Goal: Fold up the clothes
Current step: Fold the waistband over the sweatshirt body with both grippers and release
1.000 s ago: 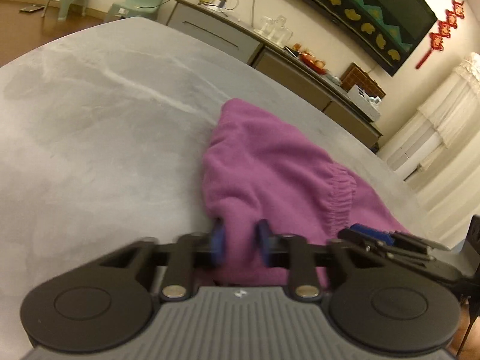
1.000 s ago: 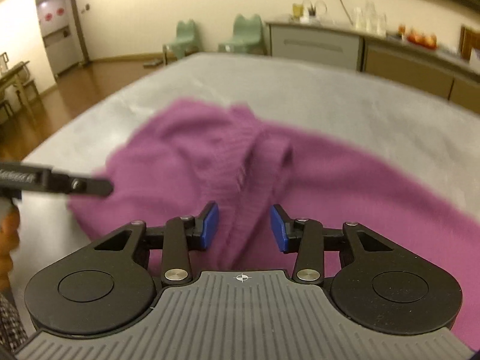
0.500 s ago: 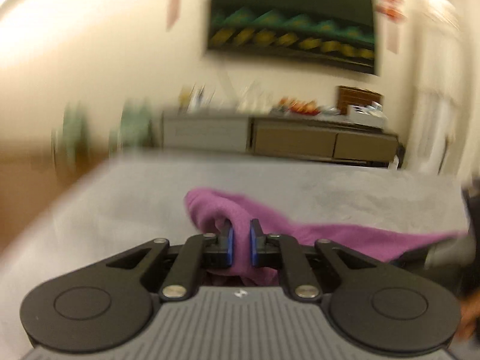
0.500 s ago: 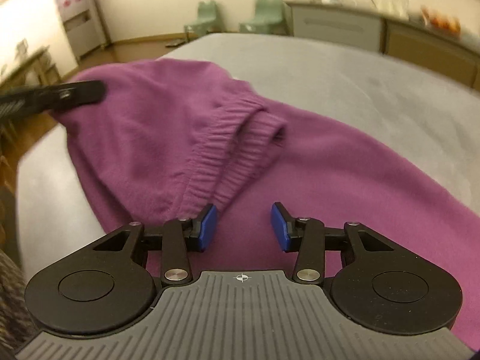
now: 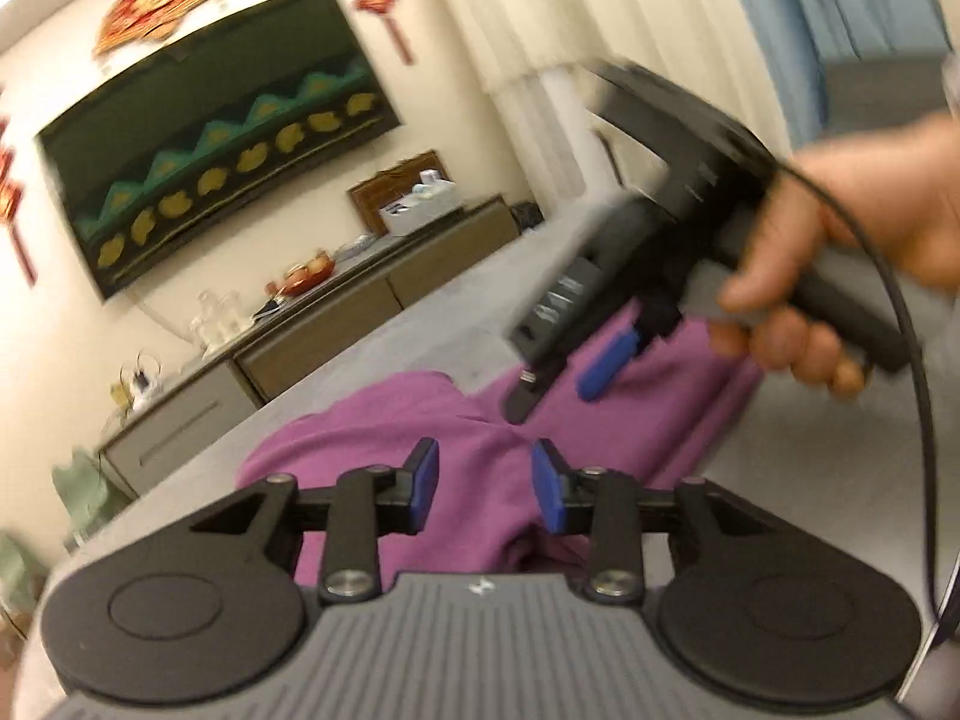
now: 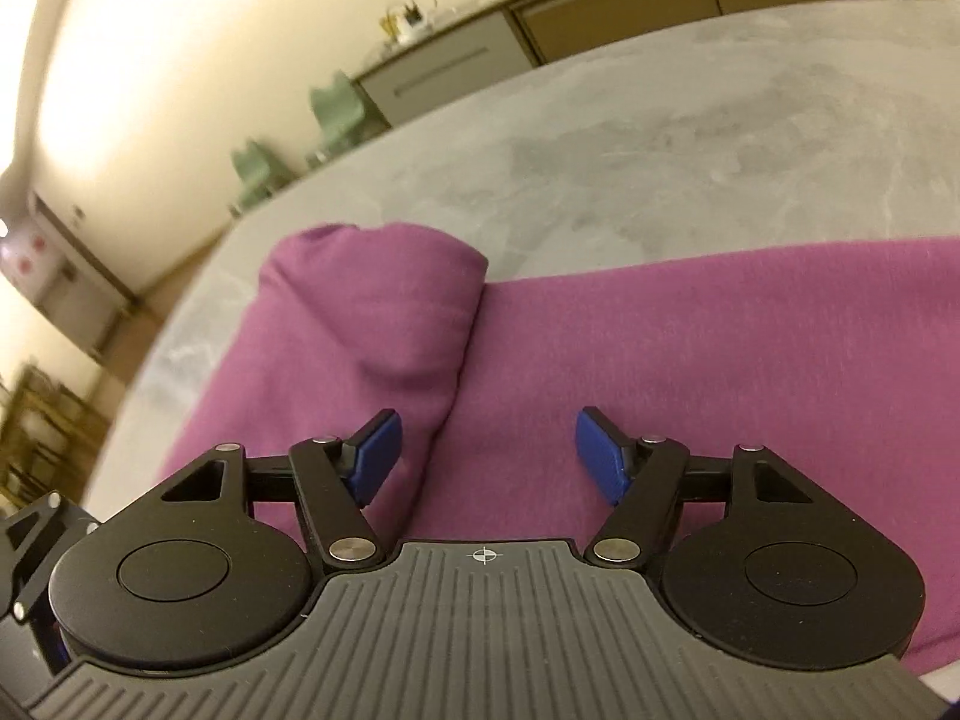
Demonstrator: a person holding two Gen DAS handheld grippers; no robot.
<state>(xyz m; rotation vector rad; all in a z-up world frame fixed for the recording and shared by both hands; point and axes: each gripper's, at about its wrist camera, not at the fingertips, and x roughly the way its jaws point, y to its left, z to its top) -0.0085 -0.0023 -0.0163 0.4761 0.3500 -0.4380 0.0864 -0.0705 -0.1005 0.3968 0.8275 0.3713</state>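
Purple garment [image 5: 480, 468] is lying flat on the grey table [image 5: 420, 330], stretching away beneath the left gripper [image 5: 485, 483], whose jaws have just been opening, pinching nothing. Right wrist view: the right gripper [image 6: 487, 459] is gaping too, jaws just opening over cloth [image 6: 660, 360], folded flap [image 6: 372, 312] lying ahead-left.

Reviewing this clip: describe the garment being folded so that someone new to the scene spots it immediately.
Start from the large grey table that fills the room's middle. On it lies the purple garment, soft knit, spread flat with one end folded back over itself into a thick flap. It is the only cloth and the only vivid colour on that grey surface.
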